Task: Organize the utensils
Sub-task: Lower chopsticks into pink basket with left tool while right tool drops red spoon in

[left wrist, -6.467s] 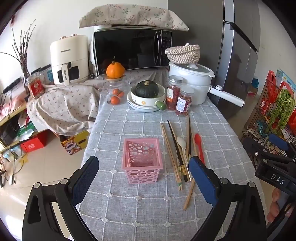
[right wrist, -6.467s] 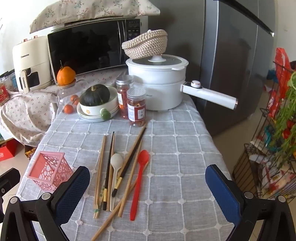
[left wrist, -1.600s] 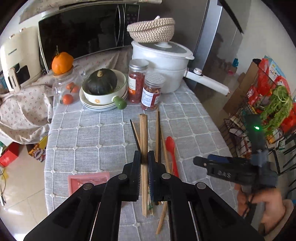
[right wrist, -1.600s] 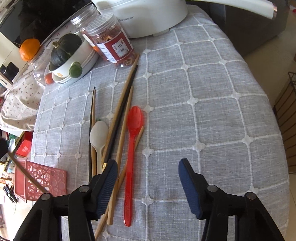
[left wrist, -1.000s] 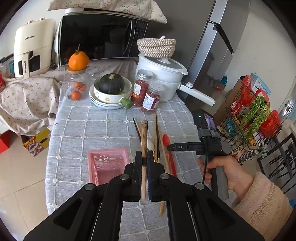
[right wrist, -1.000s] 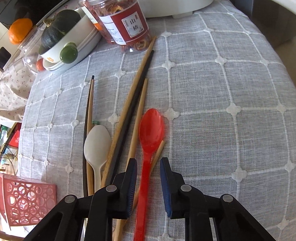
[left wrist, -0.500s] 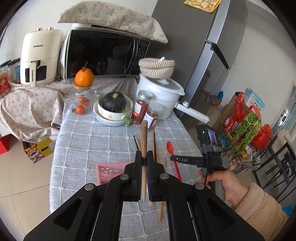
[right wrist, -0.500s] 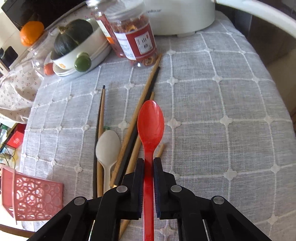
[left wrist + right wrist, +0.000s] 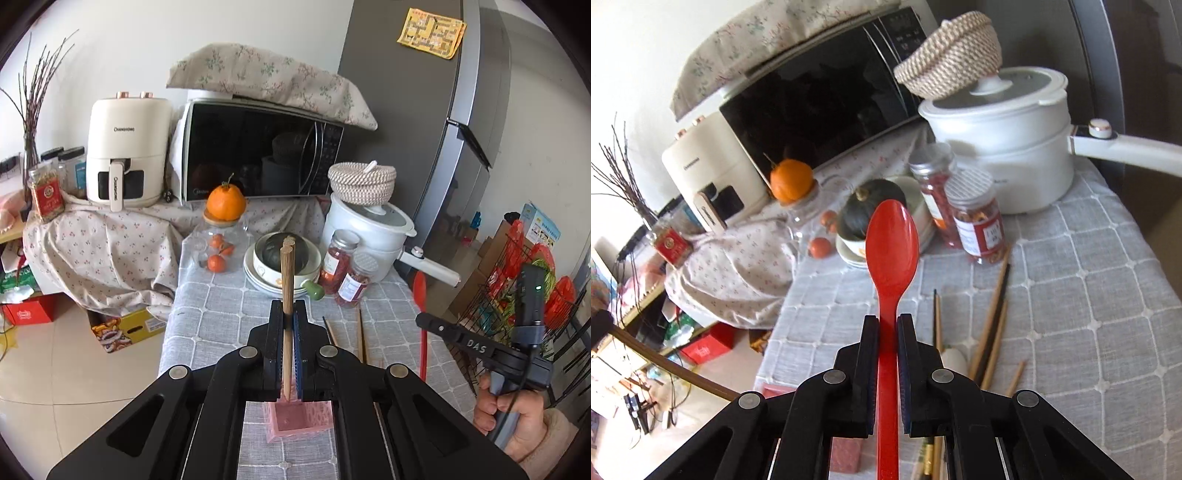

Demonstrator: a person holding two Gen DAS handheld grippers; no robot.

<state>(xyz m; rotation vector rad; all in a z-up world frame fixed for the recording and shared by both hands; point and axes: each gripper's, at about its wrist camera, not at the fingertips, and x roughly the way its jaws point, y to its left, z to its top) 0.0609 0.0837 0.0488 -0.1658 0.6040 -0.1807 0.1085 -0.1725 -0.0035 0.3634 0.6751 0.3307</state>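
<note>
My left gripper (image 9: 289, 314) is shut on wooden chopsticks (image 9: 286, 280), held upright; their lower ends point down over the pink basket (image 9: 295, 421), which sits on the table just under the jaws. My right gripper (image 9: 887, 325) is shut on the handle of a red spoon (image 9: 892, 240), lifted off the table with its bowl pointing forward. In the left wrist view the red spoon (image 9: 420, 295) hangs in the right gripper (image 9: 428, 321) at the right, held by a hand. Several chopsticks (image 9: 991, 314) and a white spoon (image 9: 955, 360) still lie on the grey checked cloth.
Behind the utensils stand two jars (image 9: 977, 218), a bowl with a dark squash (image 9: 282, 258), a white pot (image 9: 1004, 133) with a long handle, a glass jar topped by an orange (image 9: 226, 203), a microwave (image 9: 258, 155) and an air fryer (image 9: 125, 151). A fridge (image 9: 436, 129) and wire rack (image 9: 532, 295) flank the table's right.
The right gripper closed on the red spoon and raised it off the table. The left gripper rose and tilted up with the chopsticks, now above the pink basket.
</note>
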